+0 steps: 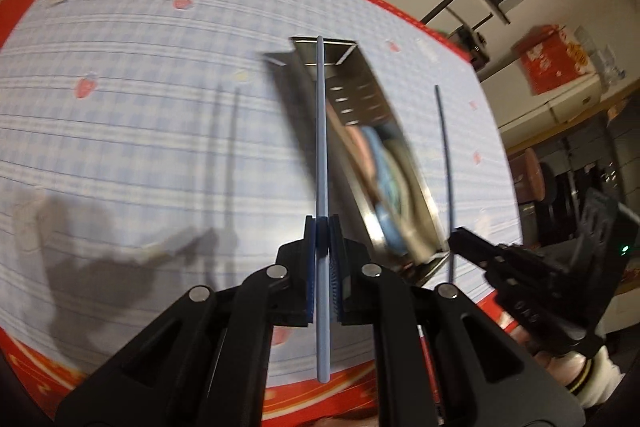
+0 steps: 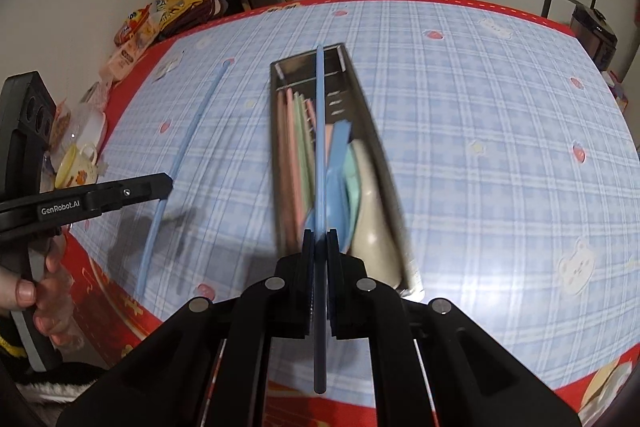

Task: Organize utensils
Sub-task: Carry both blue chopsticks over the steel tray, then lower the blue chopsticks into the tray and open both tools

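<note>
Each hand-held gripper (image 1: 322, 227) (image 2: 319, 233) clamps one blue chopstick (image 1: 322, 131) (image 2: 319, 131); I should align both lengthwise over the metal tray (image 2: 360, 95) before lowering.

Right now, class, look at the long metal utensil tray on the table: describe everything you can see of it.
The long, narrow, shiny metal utensil tray looks like stainless steel, with slots punched in one side wall and upright end walls. It lies flat on the blue checked tablecloth, running away from the cameras. Inside lie pink and green chopsticks, blue and green flat pieces and a cream spoon. Neither gripper appears to touch it.
</note>
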Demonstrator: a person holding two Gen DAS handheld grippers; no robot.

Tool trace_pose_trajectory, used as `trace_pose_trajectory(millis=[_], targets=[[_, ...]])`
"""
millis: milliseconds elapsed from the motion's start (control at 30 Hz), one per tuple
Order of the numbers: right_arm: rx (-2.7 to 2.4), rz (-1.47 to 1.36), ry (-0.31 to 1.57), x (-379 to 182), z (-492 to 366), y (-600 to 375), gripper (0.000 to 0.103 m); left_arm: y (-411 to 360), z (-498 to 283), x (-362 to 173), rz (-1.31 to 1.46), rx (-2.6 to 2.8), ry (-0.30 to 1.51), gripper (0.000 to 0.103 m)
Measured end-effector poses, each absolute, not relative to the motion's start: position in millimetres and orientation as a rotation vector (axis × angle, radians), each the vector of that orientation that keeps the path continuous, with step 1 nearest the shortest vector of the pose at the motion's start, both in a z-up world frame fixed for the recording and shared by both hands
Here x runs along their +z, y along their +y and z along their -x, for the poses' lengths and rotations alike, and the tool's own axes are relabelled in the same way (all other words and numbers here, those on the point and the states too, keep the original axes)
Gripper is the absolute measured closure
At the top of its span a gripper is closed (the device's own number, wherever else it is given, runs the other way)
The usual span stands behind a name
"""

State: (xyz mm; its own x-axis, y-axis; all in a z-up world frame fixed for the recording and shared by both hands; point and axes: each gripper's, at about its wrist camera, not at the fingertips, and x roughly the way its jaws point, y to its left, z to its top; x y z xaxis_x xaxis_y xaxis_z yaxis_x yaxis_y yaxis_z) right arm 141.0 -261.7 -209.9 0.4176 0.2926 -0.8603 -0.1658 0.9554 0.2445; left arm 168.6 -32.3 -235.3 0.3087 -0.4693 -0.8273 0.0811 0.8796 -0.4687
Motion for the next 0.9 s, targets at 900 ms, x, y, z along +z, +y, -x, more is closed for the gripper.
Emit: trace_pose_trajectory(millis=[900], targets=[[0.438,-0.108,1.222,-235,-225,-268,0.097,-90,-195,-292,0.799,-0.209,1.261,0.093]])
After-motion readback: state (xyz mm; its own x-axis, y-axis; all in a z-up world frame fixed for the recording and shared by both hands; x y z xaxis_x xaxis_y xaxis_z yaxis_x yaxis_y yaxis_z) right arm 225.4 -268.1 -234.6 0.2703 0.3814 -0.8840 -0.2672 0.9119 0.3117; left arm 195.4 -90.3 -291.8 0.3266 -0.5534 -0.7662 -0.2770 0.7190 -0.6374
